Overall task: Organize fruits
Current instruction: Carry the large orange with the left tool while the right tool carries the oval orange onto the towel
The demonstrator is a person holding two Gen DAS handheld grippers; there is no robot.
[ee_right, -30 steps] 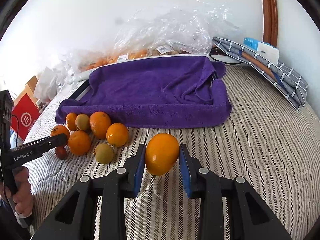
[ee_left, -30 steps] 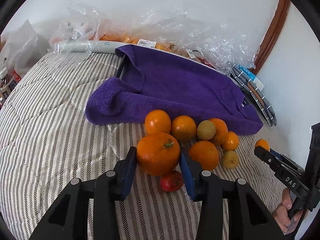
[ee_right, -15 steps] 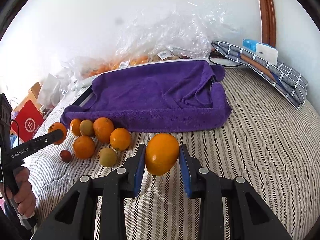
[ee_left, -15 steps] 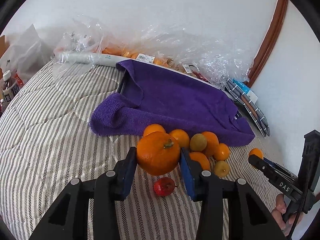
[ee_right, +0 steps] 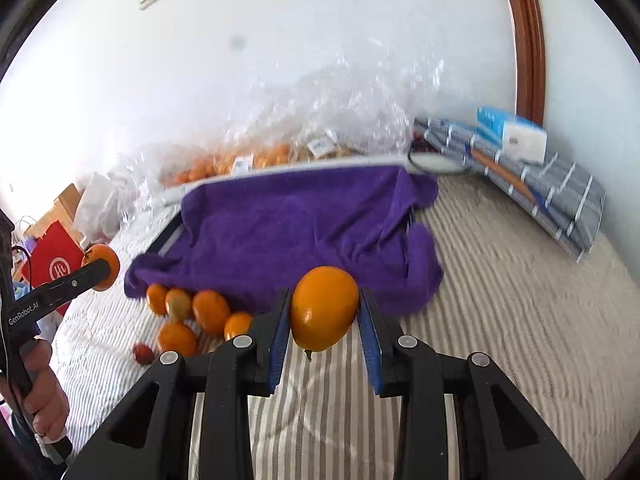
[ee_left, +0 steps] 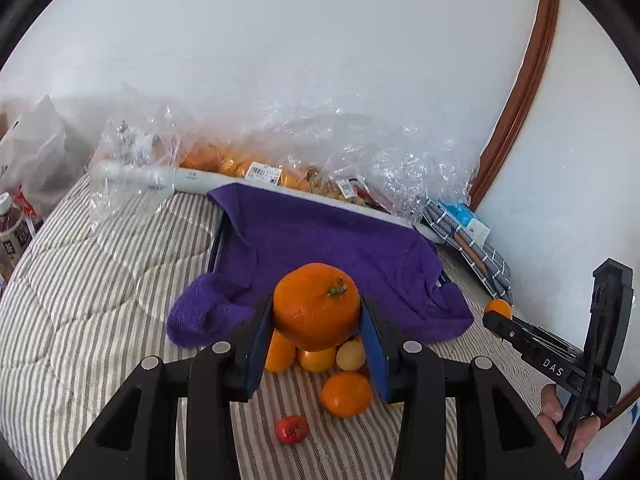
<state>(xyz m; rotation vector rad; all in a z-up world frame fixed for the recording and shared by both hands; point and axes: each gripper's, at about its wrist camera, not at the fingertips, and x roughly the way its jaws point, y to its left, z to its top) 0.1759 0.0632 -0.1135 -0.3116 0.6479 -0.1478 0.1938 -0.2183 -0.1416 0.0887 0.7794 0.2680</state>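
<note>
My left gripper [ee_left: 316,320] is shut on a large orange with a green stem [ee_left: 316,306], held above the striped bed. My right gripper [ee_right: 324,320] is shut on a smooth orange [ee_right: 324,308], also lifted. Both face a tray lined with a purple towel [ee_left: 320,244], also in the right wrist view [ee_right: 288,232]. A pile of loose oranges [ee_right: 210,312] and a small red fruit [ee_left: 292,429] lie on the bed before the tray's near-left corner. The right gripper with its orange [ee_left: 498,311] shows at the right of the left wrist view.
Clear plastic bags of fruit [ee_left: 280,160] lie behind the tray against the wall. A folded checked cloth with a blue-white box [ee_right: 520,160] sits at the far right. A red bag [ee_right: 56,260] and bottles [ee_left: 12,228] stand at the bed's left edge.
Both grippers have risen and tilted up with their oranges. The fruit pile has dropped lower in both views, and the tray now sits nearer the centre.
</note>
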